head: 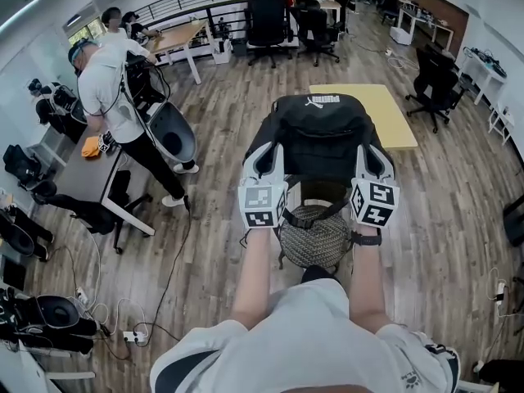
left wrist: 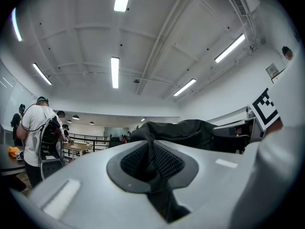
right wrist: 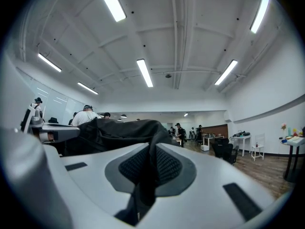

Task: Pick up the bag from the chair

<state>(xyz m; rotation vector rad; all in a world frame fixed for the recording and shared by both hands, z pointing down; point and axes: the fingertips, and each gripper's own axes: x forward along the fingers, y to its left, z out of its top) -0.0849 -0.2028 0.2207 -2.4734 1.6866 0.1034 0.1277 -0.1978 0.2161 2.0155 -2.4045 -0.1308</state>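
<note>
Open office, wood floor; black bag [head: 318, 133] hangs clear above the mesh chair [head: 315, 237]; left gripper [left wrist: 151, 160] and right gripper [right wrist: 151, 165] jaws clenched on its fabric, one per side, presumably for a level lift.

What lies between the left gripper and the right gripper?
The black bag fills that stretch in the head view; the left gripper and the right gripper each pinch its fabric.

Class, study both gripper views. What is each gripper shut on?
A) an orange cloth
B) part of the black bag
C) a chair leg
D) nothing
B: black fabric of the bag is pinched in the left gripper and in the right gripper alike.
</note>
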